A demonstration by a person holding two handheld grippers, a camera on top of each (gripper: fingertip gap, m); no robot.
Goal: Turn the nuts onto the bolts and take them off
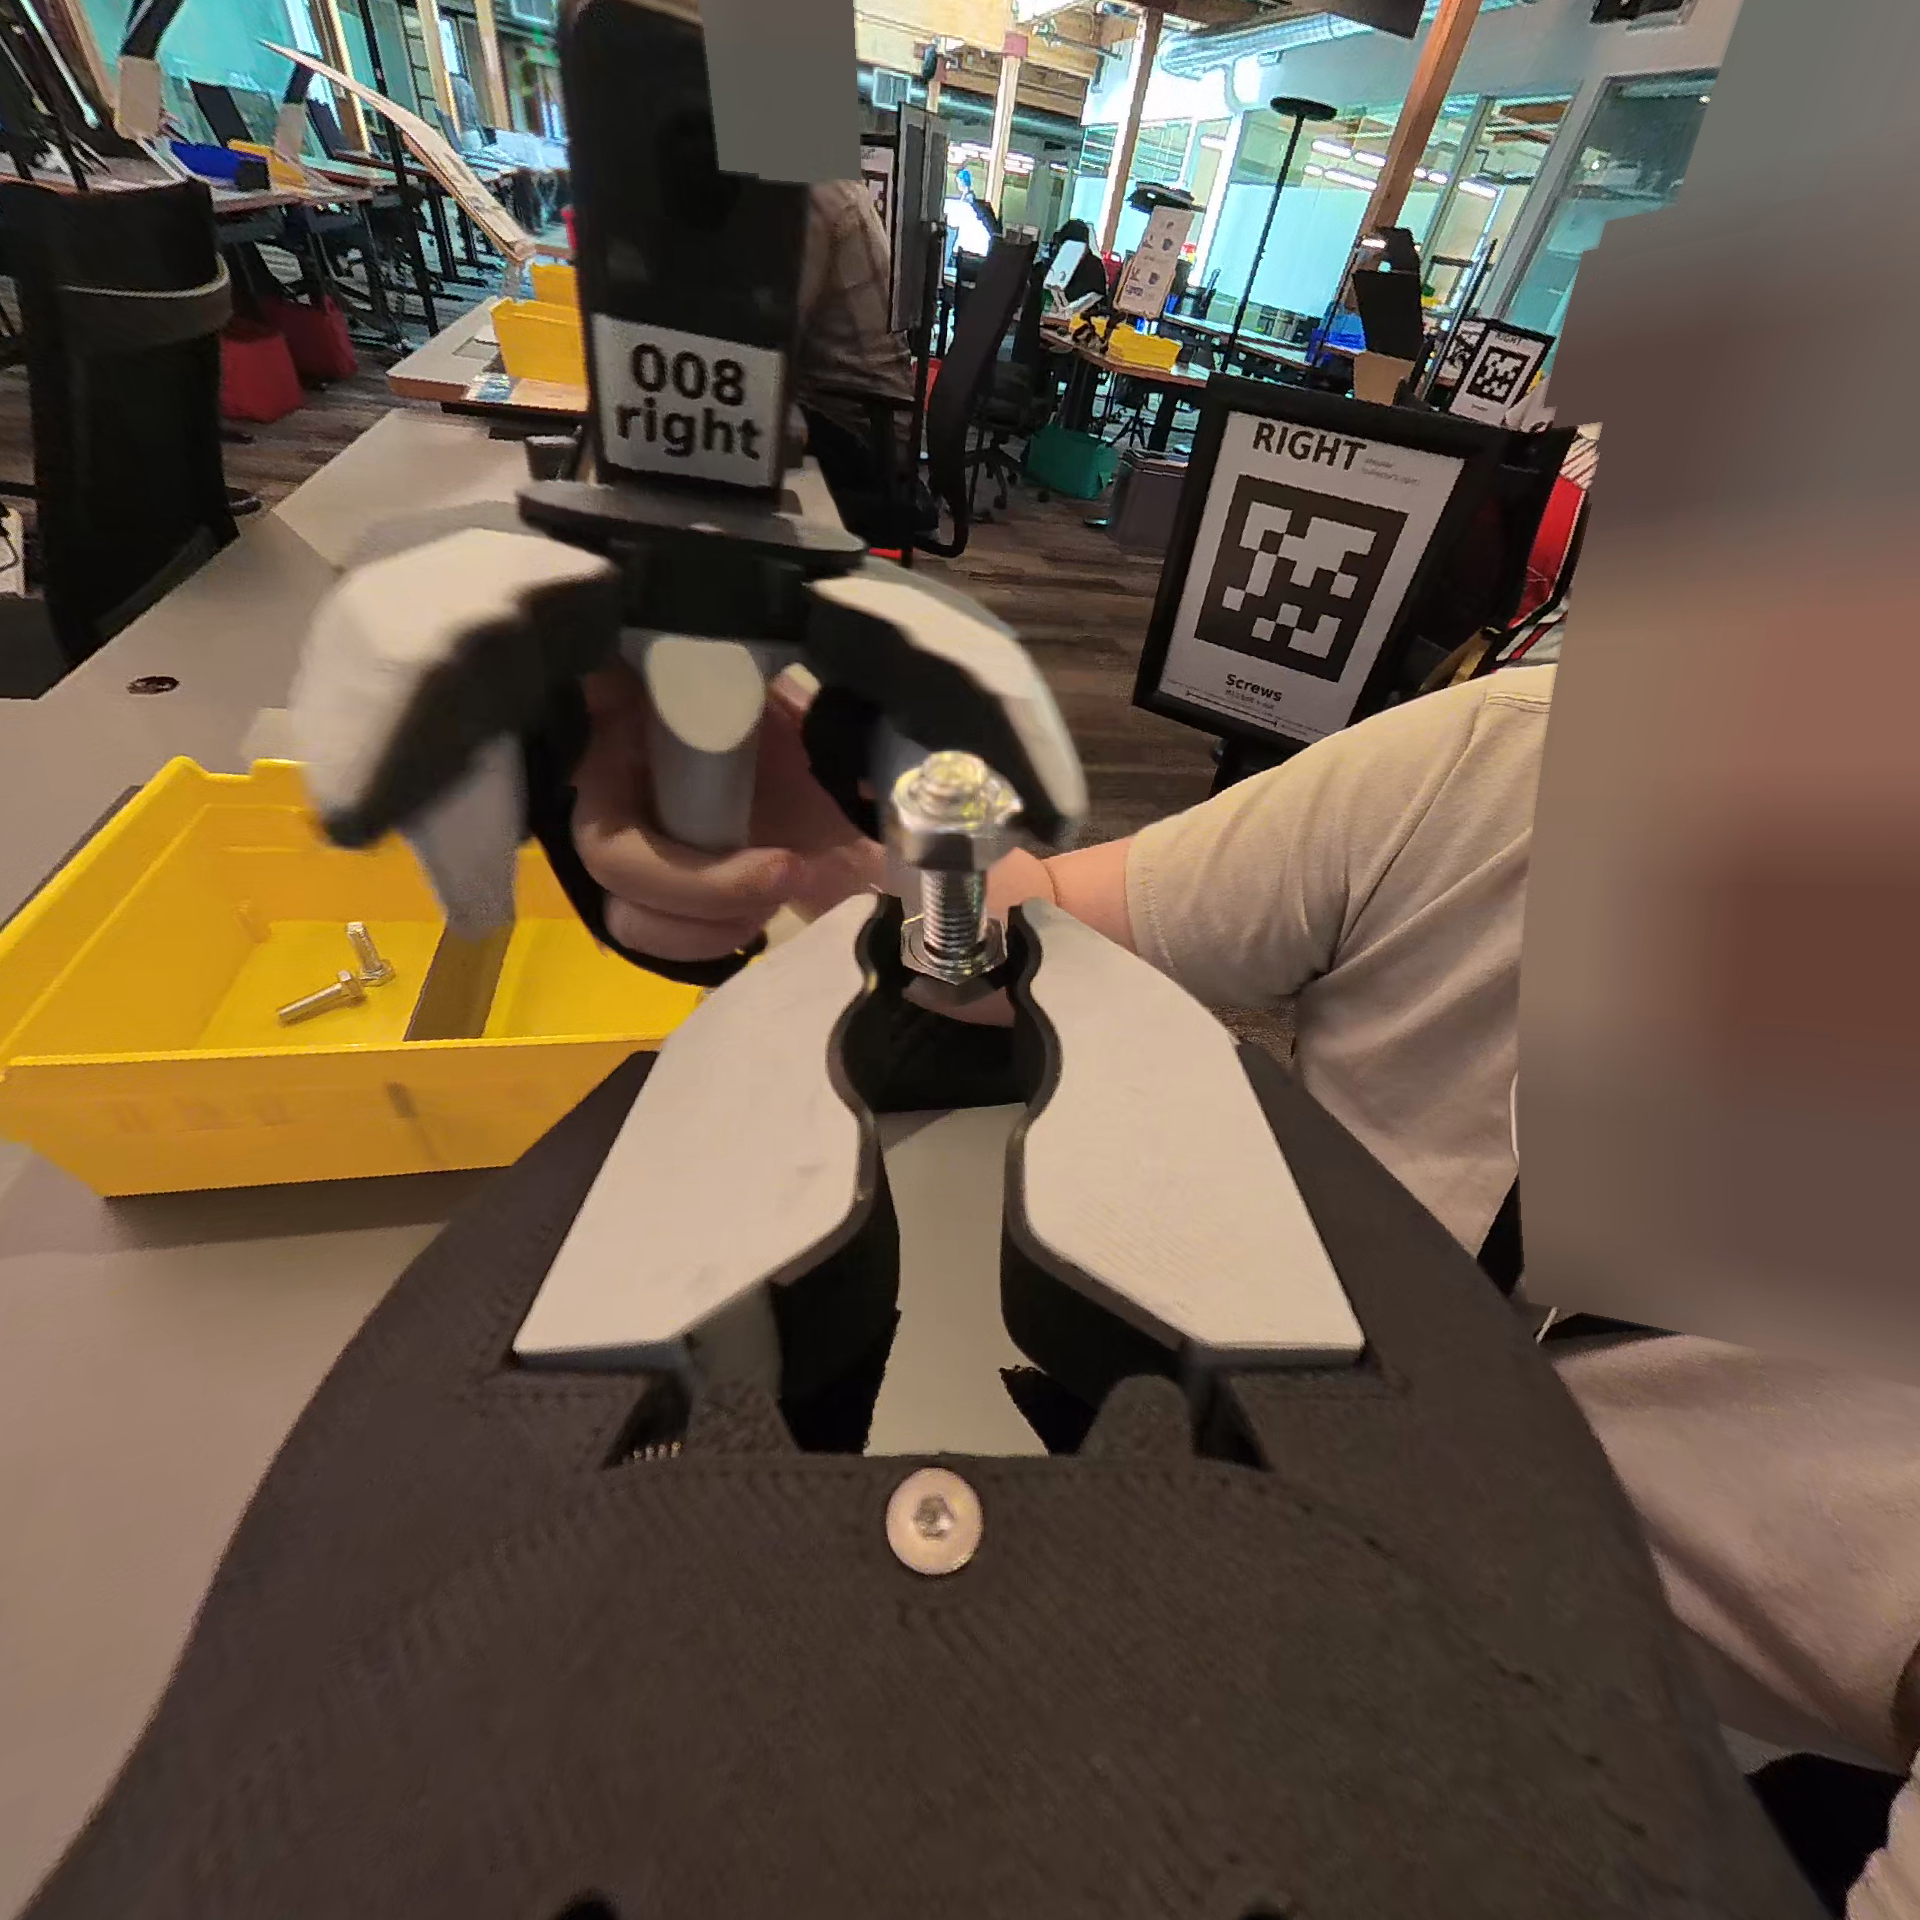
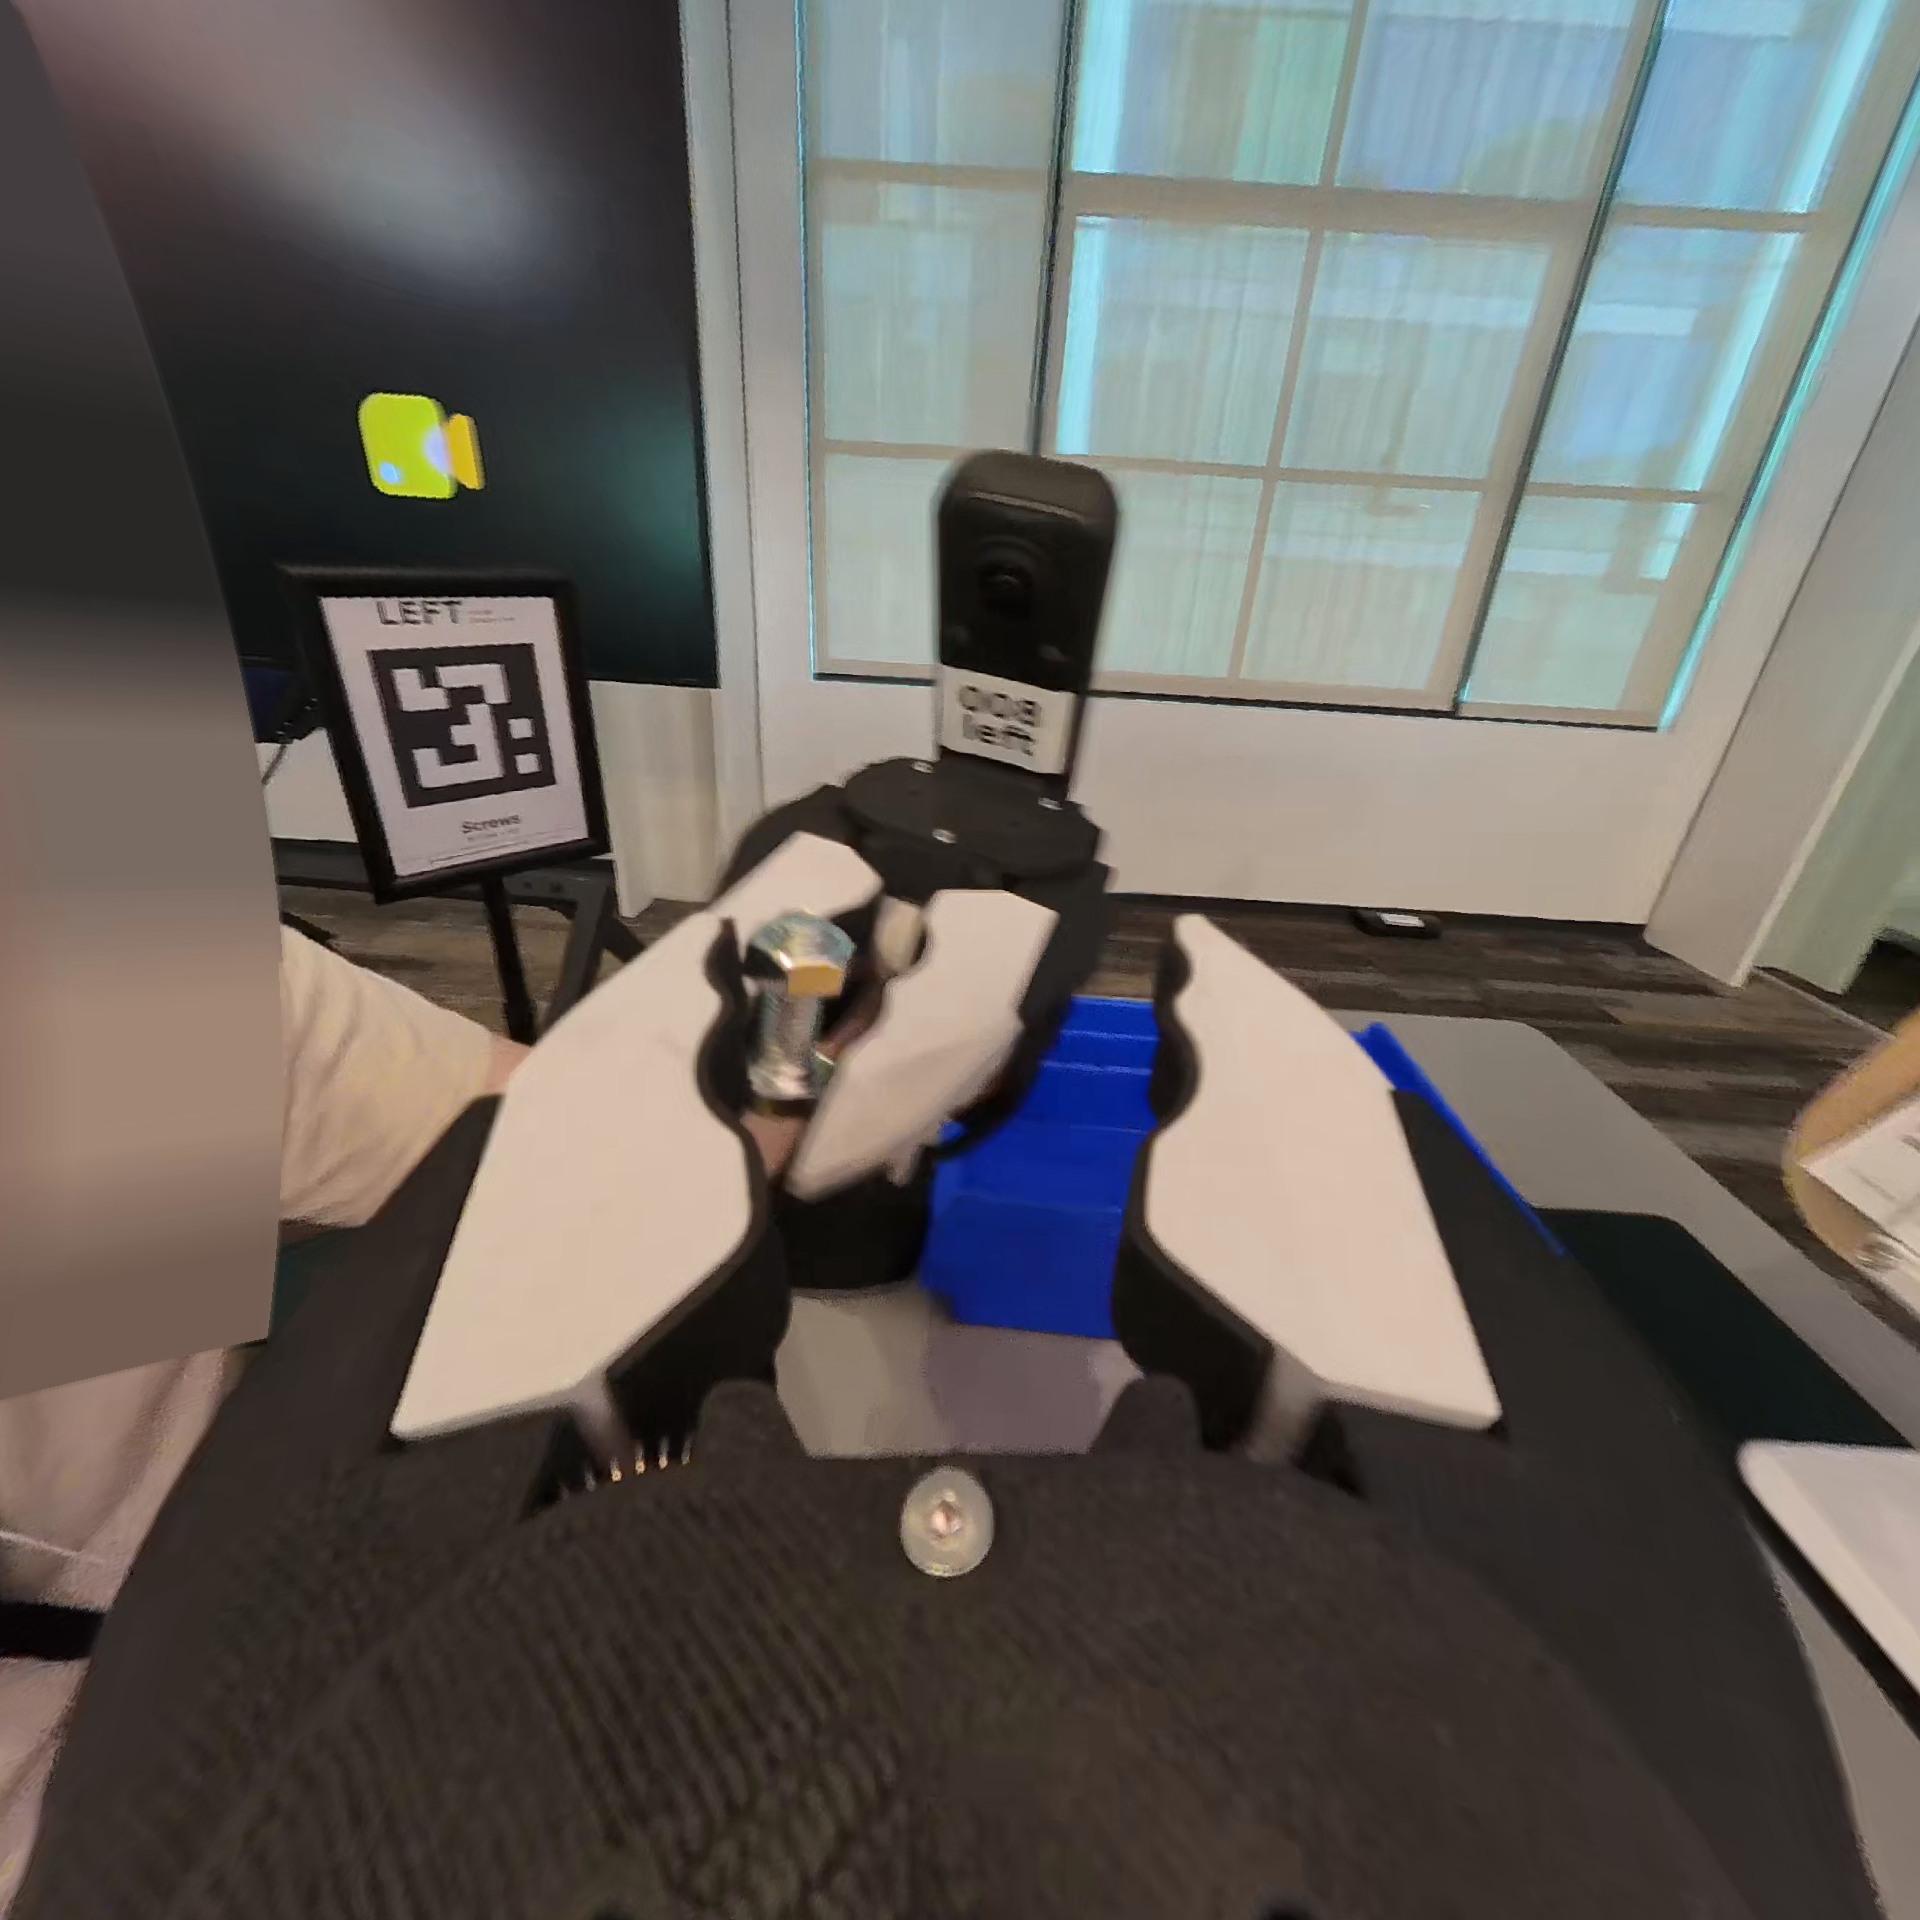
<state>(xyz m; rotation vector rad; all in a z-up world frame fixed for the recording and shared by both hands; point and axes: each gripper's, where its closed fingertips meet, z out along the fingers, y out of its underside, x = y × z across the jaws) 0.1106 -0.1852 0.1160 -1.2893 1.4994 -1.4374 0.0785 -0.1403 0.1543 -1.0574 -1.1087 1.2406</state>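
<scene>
A silver bolt point(image 1: 940, 914) stands upright in the air, hex head at the top, with a nut point(image 1: 951, 954) low on its thread. My left gripper point(image 1: 951, 935) is shut on the bolt at that lower end. In the right wrist view the bolt point(image 2: 790, 997) shows with its head beside my right gripper's left fingertip. My right gripper point(image 2: 956, 935) is wide open and holds nothing. In the left wrist view one of its fingers point(image 1: 966, 686) is against the bolt's top and the other is far to the left.
A yellow bin point(image 1: 312, 1101) on the grey table at the left holds two loose bolts point(image 1: 322, 997). A blue bin point(image 2: 1039, 1195) sits below the grippers. A person's beige sleeve point(image 1: 1351, 883) is close on the right. Framed marker signs point(image 1: 1299, 582) stand behind. One gripper's finger ends stand about 5 centimeters off the other's.
</scene>
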